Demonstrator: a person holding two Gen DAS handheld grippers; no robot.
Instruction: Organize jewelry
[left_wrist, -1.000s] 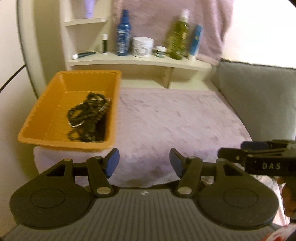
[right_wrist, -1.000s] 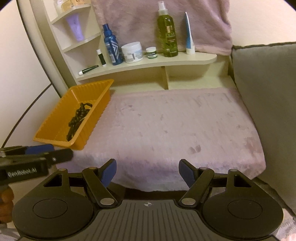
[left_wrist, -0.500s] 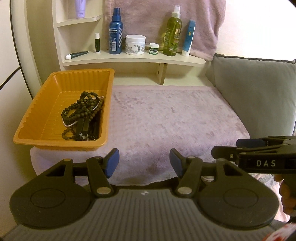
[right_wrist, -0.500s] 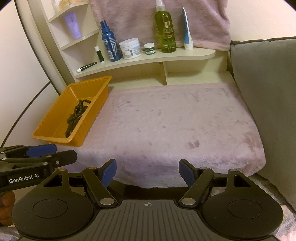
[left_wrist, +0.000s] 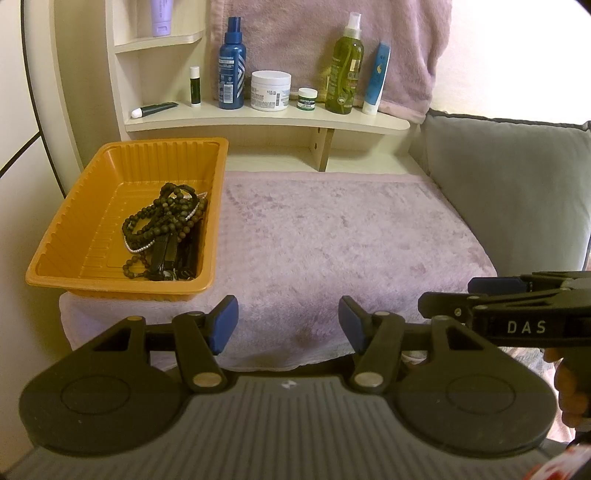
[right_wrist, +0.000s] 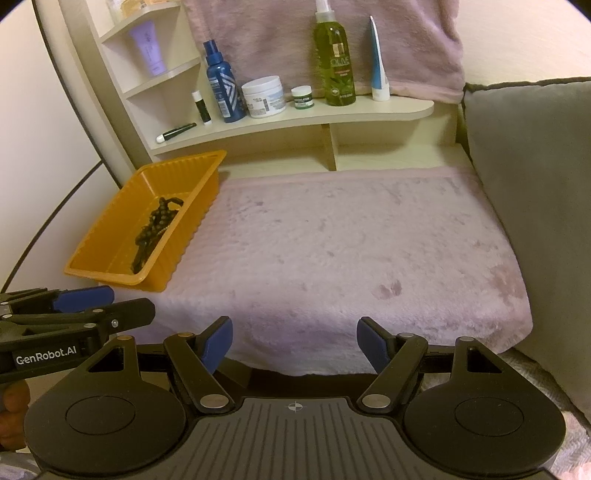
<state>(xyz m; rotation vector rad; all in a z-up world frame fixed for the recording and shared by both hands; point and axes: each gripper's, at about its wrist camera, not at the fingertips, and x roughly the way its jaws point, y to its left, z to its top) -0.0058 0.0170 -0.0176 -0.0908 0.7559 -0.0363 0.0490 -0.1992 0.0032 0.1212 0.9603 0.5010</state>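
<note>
left gripper (left_wrist: 288, 319): jaws partly open, nothing between the blue pads, pointing down at the near edge of the pink mat (left_wrist: 332, 240).
right gripper (right_wrist: 294, 341): jaws wider than the left's, also empty, over the same near edge (each gripper shows at the side of the other's view, so they sit side by side, close).
jewelry (left_wrist: 166, 229): dark bead strands plus a thin pale chain and some black pieces, all piled in the right half of the orange tray (left_wrist: 74, 236).
jewelry vs left jaws: ahead and to the left, well apart, beyond the tray's near wall.
jewelry vs right jaws: ahead and far left, further off than from the left jaws; the tray wall hides most of the pile in this view.
task state: judging by the bare mat, the jewelry looks already collected; can't tell if more sorting is wanted.
risk 1: if a strand gets picked, the pile looks tangled, so one pull likely drags the whole clump out.
risk 2: tray is light plastic at the mat's left edge (corner looks near the drop-off), so a push on its wall could slide or tip it off.
risk 3: thin chain probably slips between pads or snags on beads.
risk 4: both grippers reaching left at once could collide.
shelf (left_wrist: 266, 118): bottles and jars behind, well clear of the jaws.
</note>
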